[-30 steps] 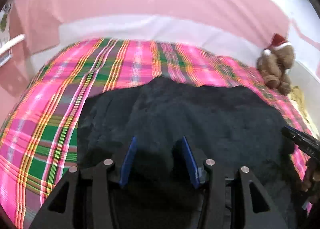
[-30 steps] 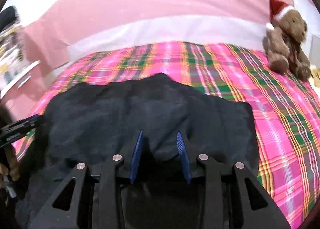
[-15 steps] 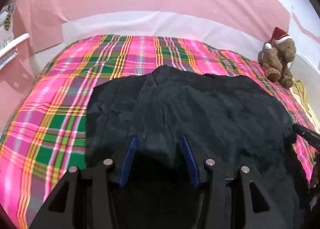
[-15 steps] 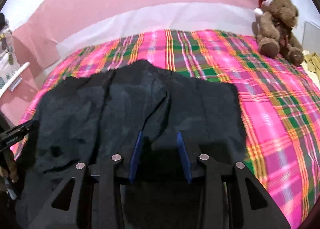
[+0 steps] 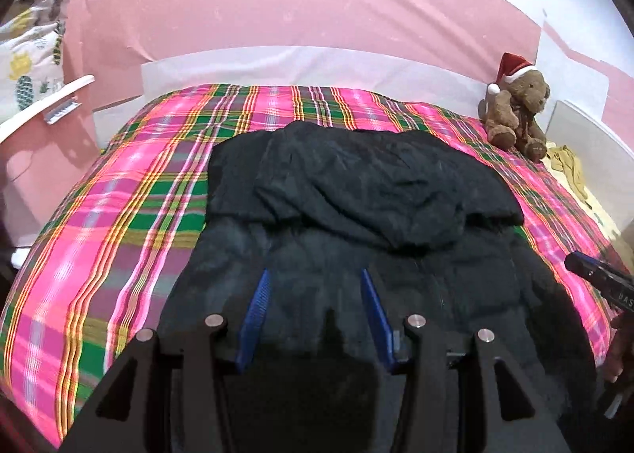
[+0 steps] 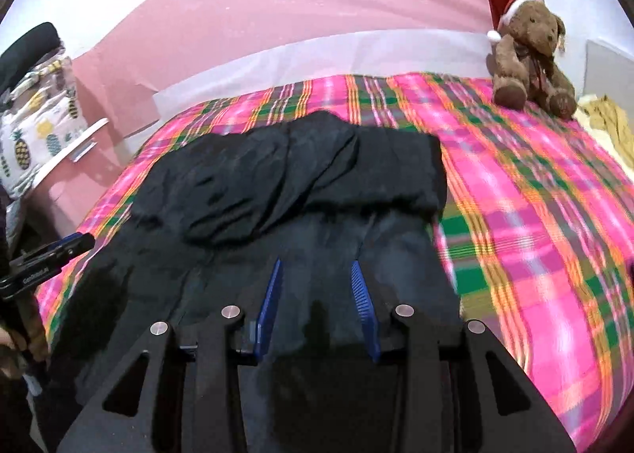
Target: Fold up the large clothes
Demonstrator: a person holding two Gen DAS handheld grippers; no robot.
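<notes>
- Left wrist view: plaid bed (image 5: 130, 215) fills the scene, pink wall behind.
- Dark garment (image 5: 356, 191) sprawls across the bed, far part folded over the near part.
- Left gripper (image 5: 315, 302) and right gripper (image 6: 315, 294): jaws spread above the fabric, gripping nothing.
- Teddy bear (image 6: 527, 52) sits at the far corner.

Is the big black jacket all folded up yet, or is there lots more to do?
Not yet. One fold looks done: the far part of the black jacket lies doubled over itself on the plaid bedspread. The left hand-held gripper and right hand-held gripper hover open above the near part, gripping nothing. That near half is spread out, so more folds are probably left.
</notes>
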